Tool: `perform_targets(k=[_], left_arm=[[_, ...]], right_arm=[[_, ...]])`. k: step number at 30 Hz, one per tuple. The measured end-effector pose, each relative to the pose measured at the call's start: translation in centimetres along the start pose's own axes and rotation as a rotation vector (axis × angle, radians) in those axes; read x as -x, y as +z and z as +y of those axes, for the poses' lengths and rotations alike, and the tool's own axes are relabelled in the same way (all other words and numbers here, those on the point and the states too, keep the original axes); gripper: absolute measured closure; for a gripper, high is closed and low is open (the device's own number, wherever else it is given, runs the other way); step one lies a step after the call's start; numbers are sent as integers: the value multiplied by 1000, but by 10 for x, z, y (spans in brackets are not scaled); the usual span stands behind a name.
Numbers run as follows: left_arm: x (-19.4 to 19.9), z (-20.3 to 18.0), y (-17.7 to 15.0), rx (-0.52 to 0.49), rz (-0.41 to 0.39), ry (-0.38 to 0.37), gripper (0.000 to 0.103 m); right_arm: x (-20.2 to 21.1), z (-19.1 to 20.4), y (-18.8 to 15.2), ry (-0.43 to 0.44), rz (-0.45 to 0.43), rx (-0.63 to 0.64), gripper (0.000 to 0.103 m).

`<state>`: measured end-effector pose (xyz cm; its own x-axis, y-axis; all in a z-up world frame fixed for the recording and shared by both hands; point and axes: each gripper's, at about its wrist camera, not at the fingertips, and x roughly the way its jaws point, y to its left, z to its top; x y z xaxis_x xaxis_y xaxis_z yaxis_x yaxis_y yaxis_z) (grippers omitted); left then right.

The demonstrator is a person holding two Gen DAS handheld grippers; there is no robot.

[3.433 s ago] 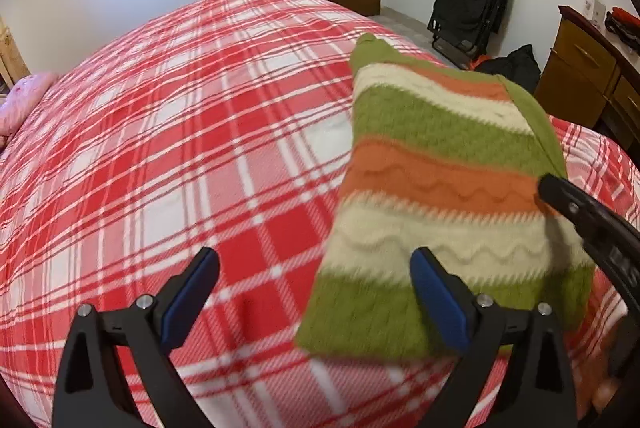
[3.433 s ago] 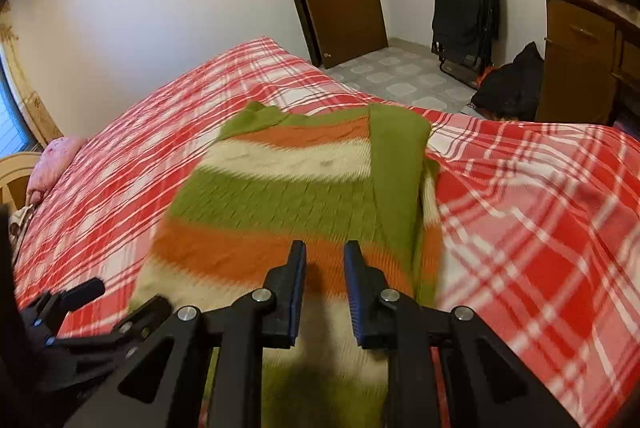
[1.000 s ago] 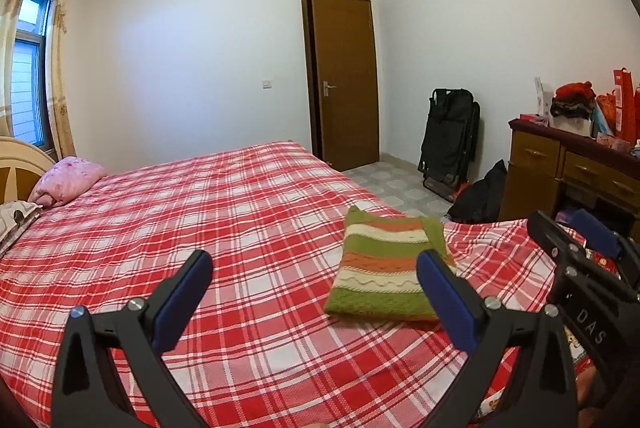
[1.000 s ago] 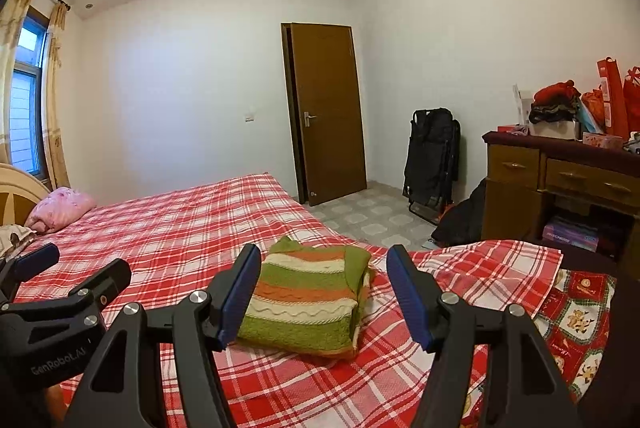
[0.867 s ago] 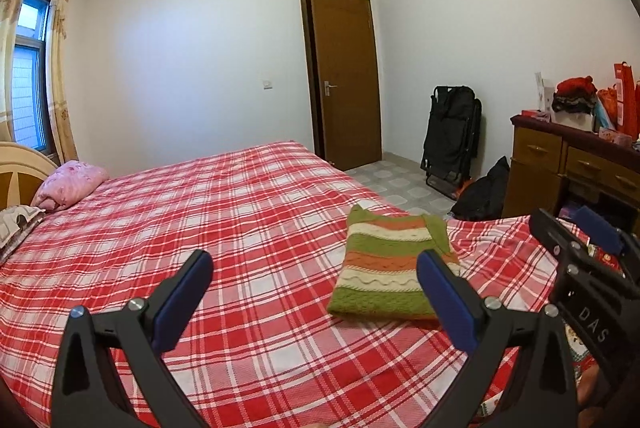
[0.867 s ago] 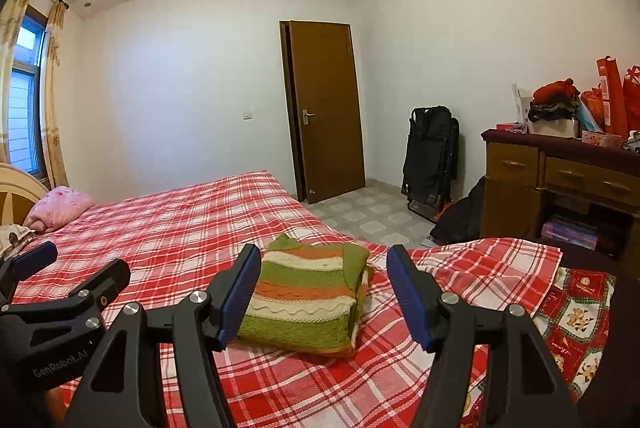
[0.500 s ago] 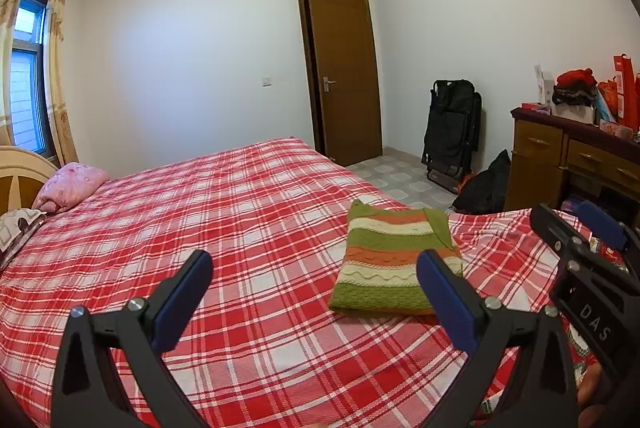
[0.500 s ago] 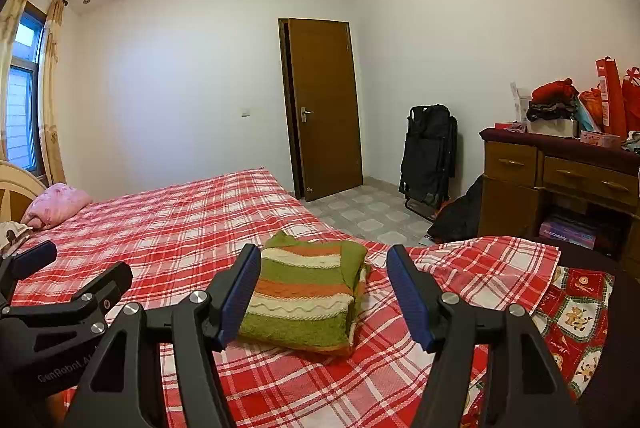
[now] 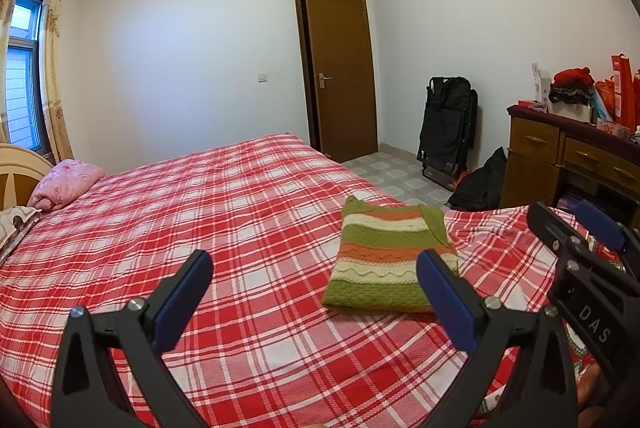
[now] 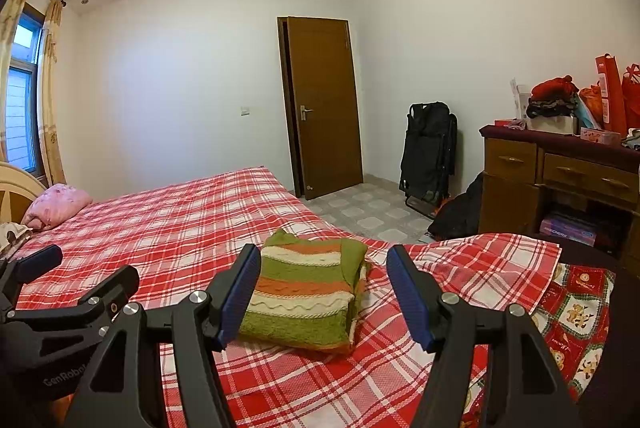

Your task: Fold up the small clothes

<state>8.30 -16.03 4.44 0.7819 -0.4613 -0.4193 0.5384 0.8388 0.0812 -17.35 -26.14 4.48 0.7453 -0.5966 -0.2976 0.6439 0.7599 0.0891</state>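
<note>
A small knitted sweater [image 9: 390, 260] [image 10: 306, 298] with green, cream and orange stripes lies folded into a neat rectangle on the red plaid bed [image 9: 240, 228] [image 10: 176, 228], near its foot end. My left gripper [image 9: 312, 268] is open and held back above the bedspread, to the left of the sweater, nothing between its blue pads. My right gripper [image 10: 322, 274] is also open and empty; the sweater shows between its fingers but lies well beyond them. Each gripper appears at the edge of the other's view.
A pink pillow [image 9: 66, 184] lies by the headboard at far left. Right of the bed stands a wooden dresser [image 10: 560, 180] piled with clothes and red bags. A black folded chair [image 10: 428, 156] and a dark bag stand by the wall near the brown door [image 10: 322, 104].
Since the first frames both grippers have pulled back and up from the sweater, and the right one has opened. Over the last second nothing has moved beyond a slight drift of view.
</note>
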Motion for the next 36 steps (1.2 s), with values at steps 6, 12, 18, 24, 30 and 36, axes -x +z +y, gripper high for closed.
perform_targets(k=[6,12,18,24,30,36], left_arm=[[-1,1,0,3,-1,5,0],[-5,-1,2,-11,-16,45,0],[-9,-9,4,-42,-10,19,0],[-11,-14,6,-47,-6,-1,0],[-11,-15,7,-34,-5,-21,0],[-10,-9,6,-10,-19,-39,0]], right_arm=[[1,2,-1,1,0,4,37],[1,-1,0,-6,-6,-2,37],[0,-4,-1,-16,-4,-9,37],[5,-8,1,-35,-28,-29,37],[2,-12,1,-39,-18,-44,36],[-4,-14,0,-35,3,-48,36]])
